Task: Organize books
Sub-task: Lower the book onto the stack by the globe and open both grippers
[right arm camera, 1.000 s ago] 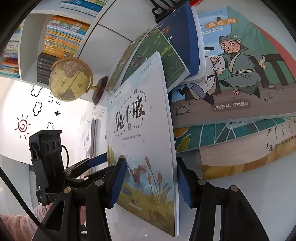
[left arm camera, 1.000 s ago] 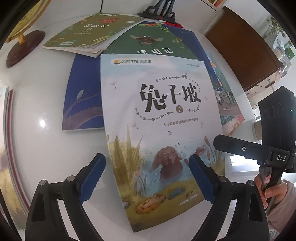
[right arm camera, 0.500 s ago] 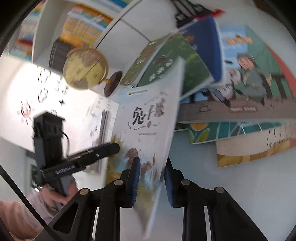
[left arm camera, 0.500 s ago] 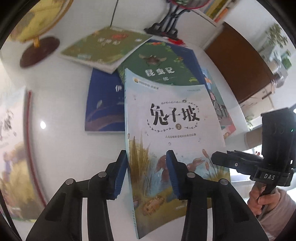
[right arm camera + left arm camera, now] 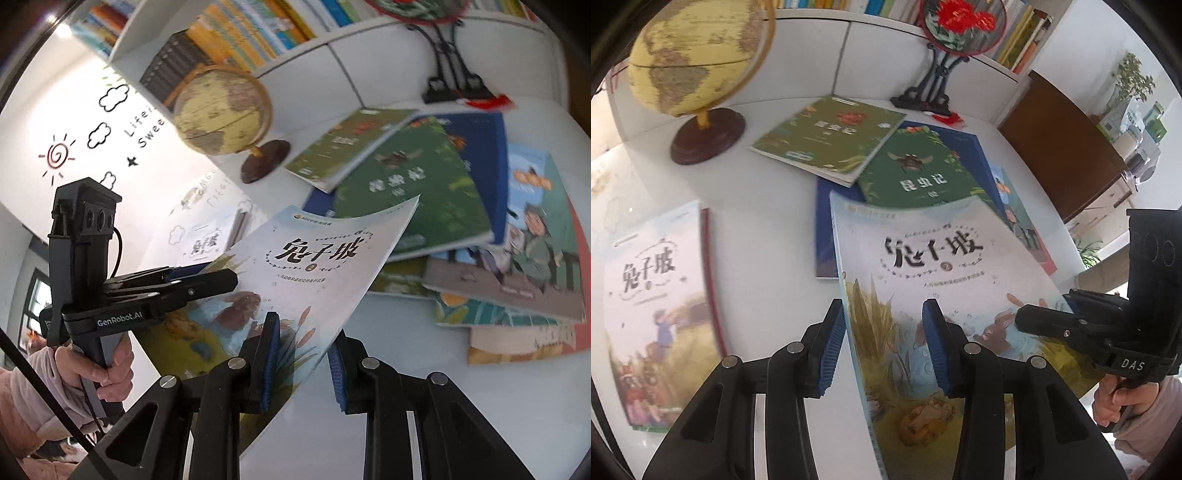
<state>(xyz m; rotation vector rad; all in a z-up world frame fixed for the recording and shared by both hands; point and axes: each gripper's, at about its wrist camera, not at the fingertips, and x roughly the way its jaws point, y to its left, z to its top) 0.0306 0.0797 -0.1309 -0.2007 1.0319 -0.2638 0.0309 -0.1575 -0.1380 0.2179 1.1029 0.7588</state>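
Above the white tabletop (image 5: 768,206) we are holding the pale rabbit-cover picture book (image 5: 945,280) with both grippers, and it is hanging tilted in the air, clear of the pile beneath it. Our left gripper (image 5: 882,347) is clenching the book's left edge: one blue pad is sitting on the cover and the other is lying behind the edge. Our right gripper (image 5: 303,354) is gripping the opposite lower corner in the same way, its blue pads (image 5: 269,354) closing on the sheet-thin cover, which is bowing slightly between the two holds. From the left wrist view we are seeing the right gripper's black finger lying across the cover's right side, with a hand (image 5: 1119,402) in a pink sleeve under it.

Under the raised book we are looking at the scattered stack: a dark green insect book (image 5: 923,173) overlapping a dark blue book (image 5: 825,236), a lighter olive-green book (image 5: 831,136) lying partly over both, and an illustrated book with a figure in green (image 5: 535,236) beside them. Off to the left, a second book of the same series (image 5: 653,295) is lying flat on the table. A yellow globe (image 5: 698,51) on a dark round base is standing at the back, near an ornamental round fan on a black stand (image 5: 956,33) and shelves of books (image 5: 236,33).
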